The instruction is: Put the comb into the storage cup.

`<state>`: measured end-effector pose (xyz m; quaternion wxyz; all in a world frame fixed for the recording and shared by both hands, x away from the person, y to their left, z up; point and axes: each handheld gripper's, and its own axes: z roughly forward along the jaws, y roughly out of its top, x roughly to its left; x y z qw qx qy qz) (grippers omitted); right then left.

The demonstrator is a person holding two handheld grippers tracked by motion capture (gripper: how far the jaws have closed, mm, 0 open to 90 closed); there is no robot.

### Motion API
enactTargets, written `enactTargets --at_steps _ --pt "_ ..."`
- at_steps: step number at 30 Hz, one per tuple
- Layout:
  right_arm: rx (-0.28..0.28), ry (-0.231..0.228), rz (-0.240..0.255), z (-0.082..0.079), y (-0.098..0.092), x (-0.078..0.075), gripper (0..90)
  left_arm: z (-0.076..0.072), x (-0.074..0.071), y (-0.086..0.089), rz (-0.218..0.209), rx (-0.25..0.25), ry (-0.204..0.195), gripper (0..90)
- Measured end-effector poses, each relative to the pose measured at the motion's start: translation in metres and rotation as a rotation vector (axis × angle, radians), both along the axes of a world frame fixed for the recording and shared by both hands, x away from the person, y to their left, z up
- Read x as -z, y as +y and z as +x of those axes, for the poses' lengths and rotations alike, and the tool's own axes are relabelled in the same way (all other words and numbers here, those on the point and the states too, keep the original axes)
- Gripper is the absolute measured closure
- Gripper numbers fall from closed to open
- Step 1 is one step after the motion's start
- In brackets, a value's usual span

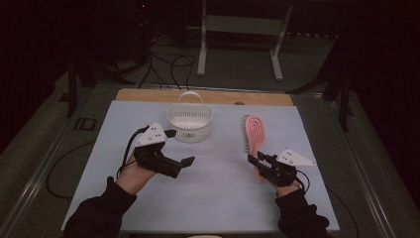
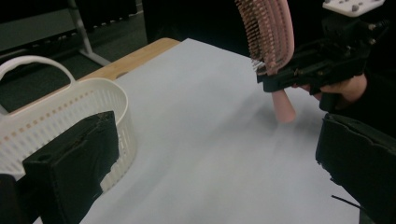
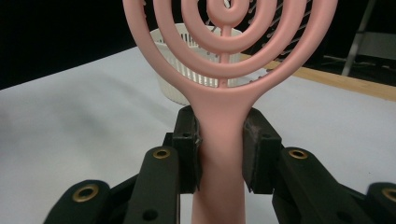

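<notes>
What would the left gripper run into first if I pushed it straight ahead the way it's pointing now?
Probably nothing close: between the open left gripper jaws lies bare white mat. Farther along that line are the right gripper and its pink hairbrush, likely first. The white basket sits off beside one jaw.

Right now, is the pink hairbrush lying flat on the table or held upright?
Upright: the right gripper clamps the hairbrush by its handle, head up, bristles sideways.

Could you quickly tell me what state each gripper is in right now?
Left gripper: open, holding nothing.
Right gripper: closed on the pink hairbrush, at its handle.
</notes>
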<state>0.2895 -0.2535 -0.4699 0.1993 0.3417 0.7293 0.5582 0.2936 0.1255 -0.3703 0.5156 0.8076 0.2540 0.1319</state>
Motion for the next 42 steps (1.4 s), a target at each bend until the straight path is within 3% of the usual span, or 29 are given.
enactTargets --at_steps 16,25,33,42 --pt "-0.009 -0.002 0.004 0.001 0.000 0.000 70.2 0.015 -0.017 -0.048 -0.012 0.038 0.030 0.3" --pt "-0.009 -0.004 0.003 0.001 0.000 0.000 70.2 0.024 -0.017 -0.079 -0.021 0.056 0.071 0.3" --pt "-0.011 -0.008 0.003 0.001 -0.001 0.000 70.2 0.031 -0.016 -0.103 -0.049 0.085 0.136 0.3" --pt "-0.010 -0.006 0.004 0.001 0.000 0.000 70.2 0.035 -0.018 -0.125 -0.106 0.036 0.171 0.3"
